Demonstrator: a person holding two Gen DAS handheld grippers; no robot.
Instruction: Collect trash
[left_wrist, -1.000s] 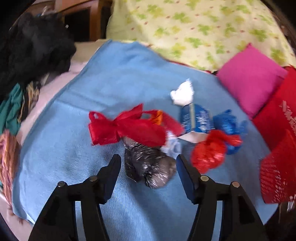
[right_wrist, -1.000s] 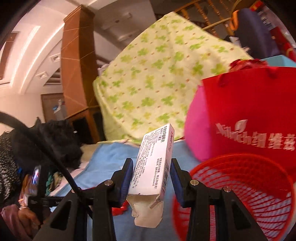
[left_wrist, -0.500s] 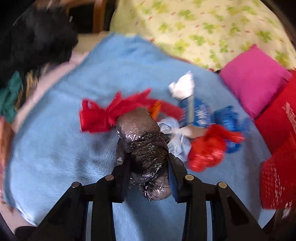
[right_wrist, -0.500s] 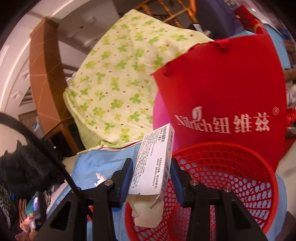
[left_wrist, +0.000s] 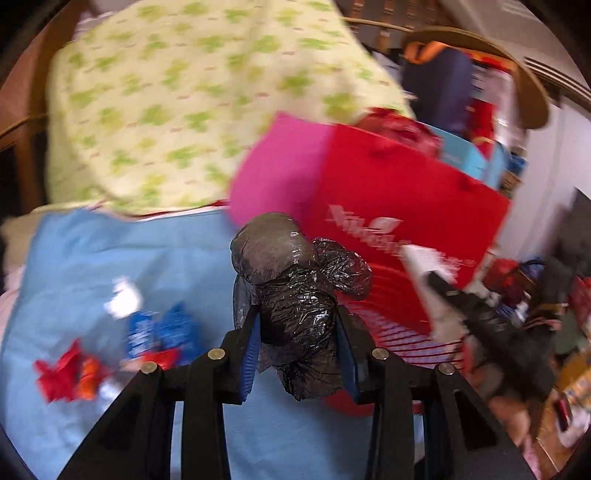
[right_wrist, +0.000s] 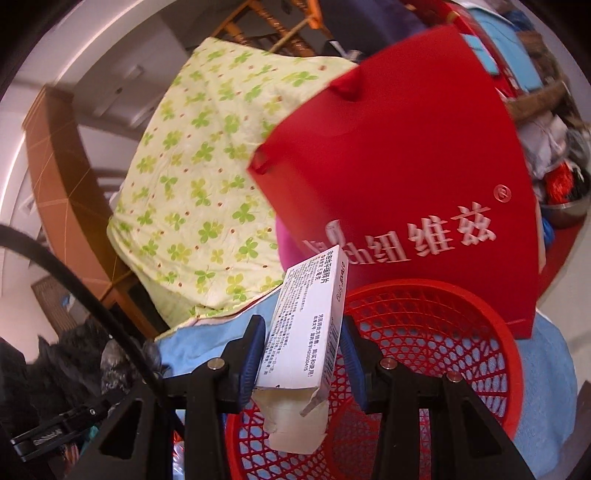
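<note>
Motion blur smears the left wrist view: the scraps (left_wrist: 110, 354) on the blue cloth (left_wrist: 92, 266), left of the basket (left_wrist: 399, 325), cannot be told apart. The black bag (left_wrist: 295, 295) hides the basket's near rim. In the right wrist view the white box (right_wrist: 306, 332) covers part of the red bag's (right_wrist: 406, 177) lettering.

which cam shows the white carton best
Right wrist view: the white carton stands sharp between the right gripper fingers, print readable, over the red basket. Left wrist view shows the carton only as a blurred white streak at right.
</note>
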